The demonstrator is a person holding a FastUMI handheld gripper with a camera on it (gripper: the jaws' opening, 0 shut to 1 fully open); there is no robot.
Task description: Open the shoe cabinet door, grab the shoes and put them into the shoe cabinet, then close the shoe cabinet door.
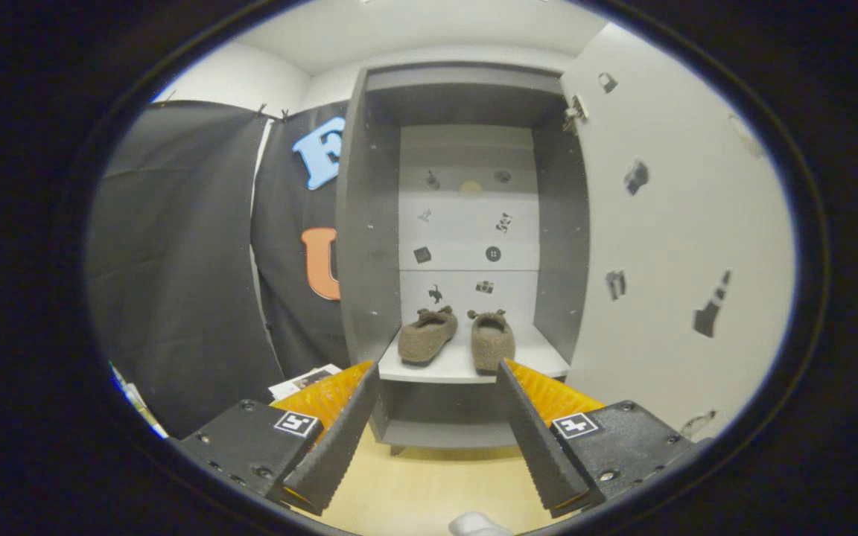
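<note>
Gripper [438,372] jaws spread wide, grasping nothing. Two shoes [459,339] sit side by side on cabinet shelf [541,363], just beyond fingertips; cabinet door [667,246] open beside shelf.

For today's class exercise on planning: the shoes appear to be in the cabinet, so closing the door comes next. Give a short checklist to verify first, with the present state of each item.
1. Both shoes resting on the shelf: ok.
2. Shoes clear of the door's path: cannot tell, toes lie near the shelf's front edge.
3. Gripper empty, fingers apart: ok.
4. Cabinet door swung open, at the right of the fingers: ok.
5. Gripper back from the cabinet: ok.
6. A handle or edge to push on the door: cannot tell.
</note>
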